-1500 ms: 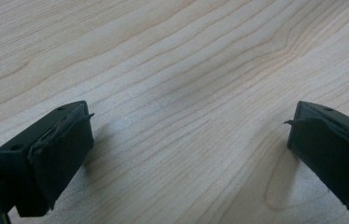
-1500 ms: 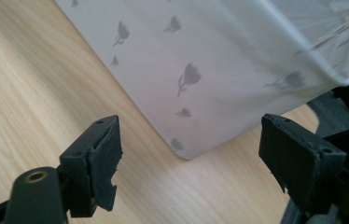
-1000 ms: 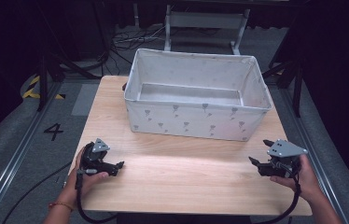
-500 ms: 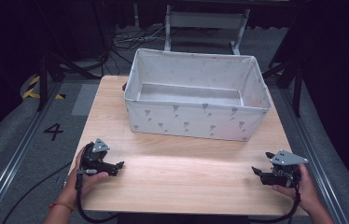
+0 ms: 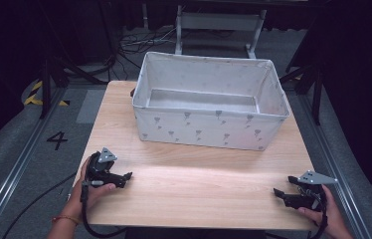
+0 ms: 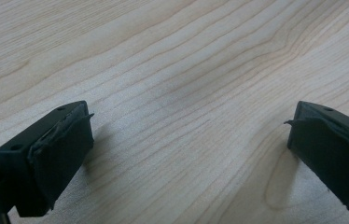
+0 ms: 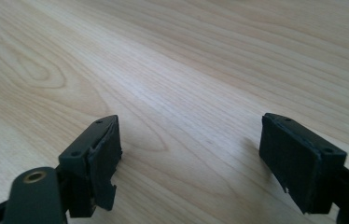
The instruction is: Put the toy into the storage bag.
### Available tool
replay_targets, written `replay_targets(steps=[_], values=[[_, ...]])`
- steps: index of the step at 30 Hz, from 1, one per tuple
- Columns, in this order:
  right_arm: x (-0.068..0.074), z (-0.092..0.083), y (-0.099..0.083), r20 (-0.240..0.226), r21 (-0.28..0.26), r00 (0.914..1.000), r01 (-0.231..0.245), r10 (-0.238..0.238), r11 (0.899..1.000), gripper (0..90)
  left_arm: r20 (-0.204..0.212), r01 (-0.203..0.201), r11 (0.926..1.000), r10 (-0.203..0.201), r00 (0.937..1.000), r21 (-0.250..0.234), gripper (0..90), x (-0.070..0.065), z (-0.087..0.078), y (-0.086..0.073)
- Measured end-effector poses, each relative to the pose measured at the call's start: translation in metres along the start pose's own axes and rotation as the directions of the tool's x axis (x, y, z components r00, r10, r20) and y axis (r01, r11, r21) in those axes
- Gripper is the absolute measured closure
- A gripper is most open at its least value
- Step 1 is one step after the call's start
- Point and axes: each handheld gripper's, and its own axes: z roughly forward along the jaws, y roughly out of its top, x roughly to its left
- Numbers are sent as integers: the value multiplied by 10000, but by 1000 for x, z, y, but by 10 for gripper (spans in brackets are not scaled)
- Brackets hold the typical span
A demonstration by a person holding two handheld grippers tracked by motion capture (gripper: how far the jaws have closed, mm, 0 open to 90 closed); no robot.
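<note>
A person's left hand holds my left gripper (image 5: 124,178) low over the front left of the wooden table (image 5: 199,184). In the left gripper view its black jaws stand wide apart over bare wood, so the left gripper (image 6: 189,140) is open and holds nothing. My right gripper (image 5: 279,194) rests near the table's front right corner, held by the right hand. Its jaws are also spread in the right gripper view, where the right gripper (image 7: 189,154) has only wood grain between them.
A large white fabric bin (image 5: 211,130) with a grey pattern stands at the back middle of the table, and its inside looks bare. Dark floor, cables and stand legs (image 5: 219,30) lie beyond the table. A cable (image 5: 94,226) trails from the left gripper.
The right gripper has moved toward the table's front edge and lower. The left gripper has stayed in place.
</note>
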Motion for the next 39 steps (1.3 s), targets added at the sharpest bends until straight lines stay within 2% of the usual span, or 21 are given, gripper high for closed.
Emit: replay_targets(steps=[12,39], values=[[0,0,-1,326,15,9992,-226,225,9997,155,-143,84,10000,-85,9999,-44,5,-1,0,-1],[0,1,-1,387,64,9988,-302,299,9995,133,-98,126,9999,-127,9999,-35,2,0,0,0]])
